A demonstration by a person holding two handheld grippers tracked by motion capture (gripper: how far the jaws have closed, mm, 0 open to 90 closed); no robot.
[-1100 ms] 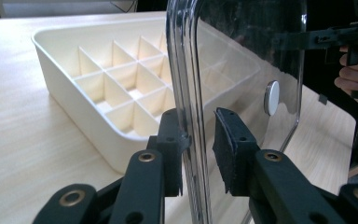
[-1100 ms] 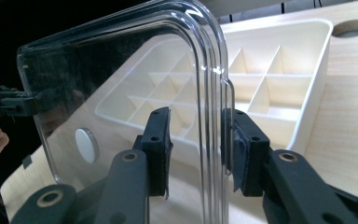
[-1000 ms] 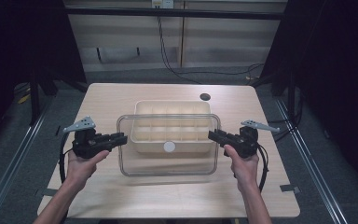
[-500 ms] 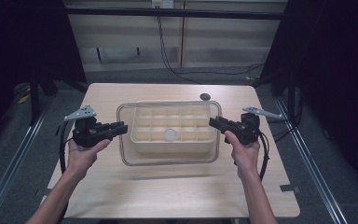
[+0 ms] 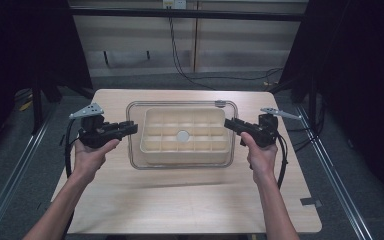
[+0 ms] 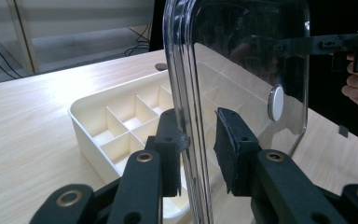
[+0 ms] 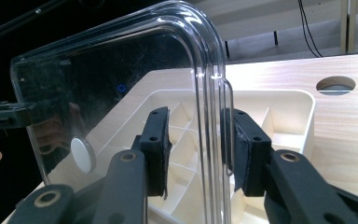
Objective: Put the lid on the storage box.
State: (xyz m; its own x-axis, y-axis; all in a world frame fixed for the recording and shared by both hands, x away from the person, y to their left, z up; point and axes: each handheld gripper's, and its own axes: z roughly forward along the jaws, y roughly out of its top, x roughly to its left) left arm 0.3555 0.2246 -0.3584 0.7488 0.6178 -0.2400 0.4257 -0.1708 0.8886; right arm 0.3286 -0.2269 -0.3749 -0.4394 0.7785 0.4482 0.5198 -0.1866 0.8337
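The clear lid point(image 5: 182, 135) is held level above the cream compartment tray point(image 5: 185, 150) (not yet seated), its left rim pinched by the left gripper point(image 5: 132, 127) and its right rim by the right gripper point(image 5: 228, 124). Both pairs of jaws are closed narrowly on it. Lowering and releasing it appear to remain.

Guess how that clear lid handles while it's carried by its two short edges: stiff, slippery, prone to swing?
Probably stiff: the clear lid stays flat, hanging between the left gripper and right gripper over the cream divider tray. Likely slippery: glossy plastic, gripped only at its thin rim. It may pivot if either hand lags.
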